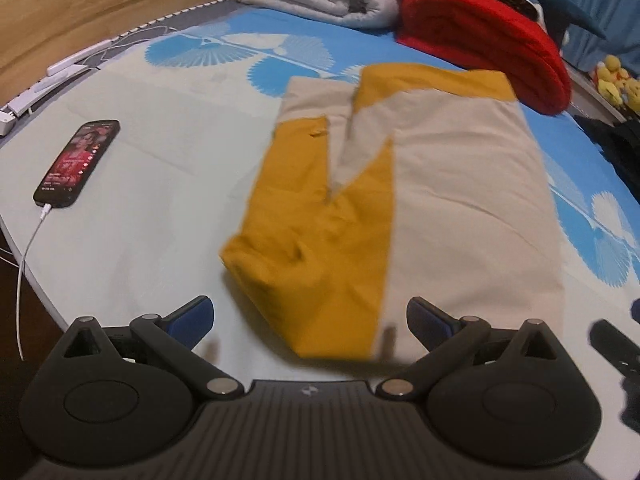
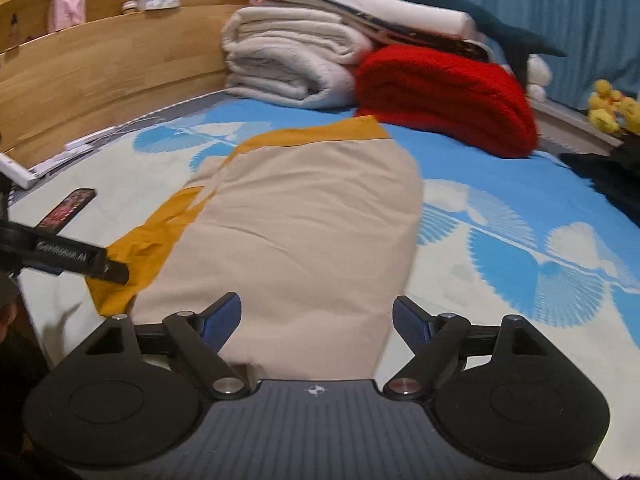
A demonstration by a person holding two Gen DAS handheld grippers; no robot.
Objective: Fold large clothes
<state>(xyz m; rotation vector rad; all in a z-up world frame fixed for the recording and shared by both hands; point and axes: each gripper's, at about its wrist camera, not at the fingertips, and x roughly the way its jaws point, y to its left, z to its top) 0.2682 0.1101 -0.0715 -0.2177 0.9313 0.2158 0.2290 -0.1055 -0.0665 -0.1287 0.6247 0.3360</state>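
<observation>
Currently: left gripper (image 1: pixel 310 320) wide open, empty; folded garment (image 1: pixel 400 200) flat on bed (image 1: pixel 160 220), near edge between and ahead of jaws. Right gripper (image 2: pixel 316 320) wide open, empty; garment between jaws, no pad contact. Phone (image 1: pixel 78 162) far left.

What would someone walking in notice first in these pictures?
Probably the beige and mustard-yellow garment, lying partly folded in the middle of the blue-and-white patterned bedsheet. Behind it, near the wooden headboard, a bright red blanket sits beside a stack of folded pale blankets. To the left of the garment a lit phone lies on the sheet with a white cable plugged in.
</observation>
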